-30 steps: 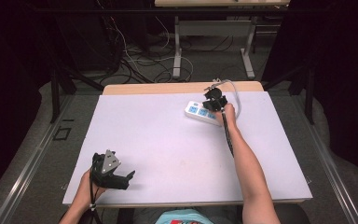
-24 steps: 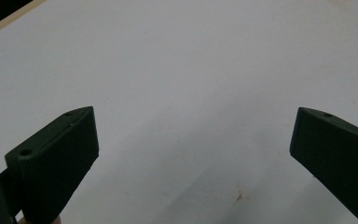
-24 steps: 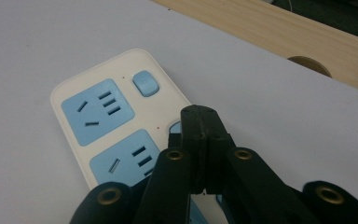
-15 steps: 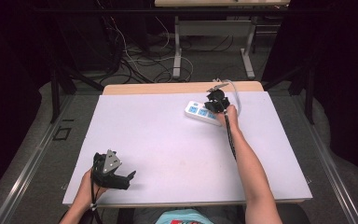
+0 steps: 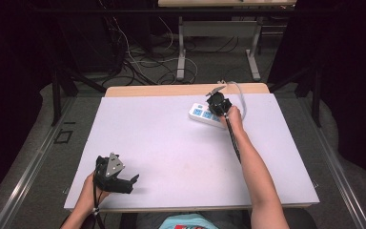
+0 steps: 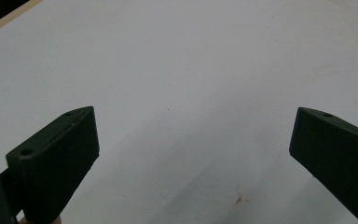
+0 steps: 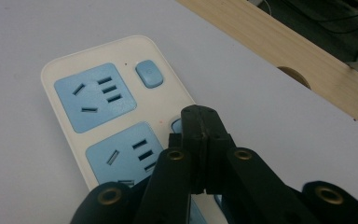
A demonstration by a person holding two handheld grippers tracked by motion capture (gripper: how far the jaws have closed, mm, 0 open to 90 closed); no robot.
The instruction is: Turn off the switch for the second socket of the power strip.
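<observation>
The power strip (image 5: 204,114) lies flat on the white table (image 5: 171,138), toward its far edge, a smooth cream plastic slab with rounded corners; no brand or lettering can be read on it. Well to its left and much nearer the person, the left gripper (image 5: 132,180) rests low by the table's near edge, with a grey three-cornered plate on top. The left gripper view looks along its two matte black wedge-shaped jaws, which stand wide apart with nothing but bare tabletop between them. The right gripper (image 5: 217,102) sits over the strip's right end. What the high view leaves as small blue patches, the right gripper view makes plain: pale blue socket panels (image 7: 94,96) with dark slots, each beside a rounded blue button (image 7: 149,73). There the jaws are pressed together, their tip just over the second button (image 7: 176,125). Just beyond the strip runs a light wooden edge (image 7: 279,51).
</observation>
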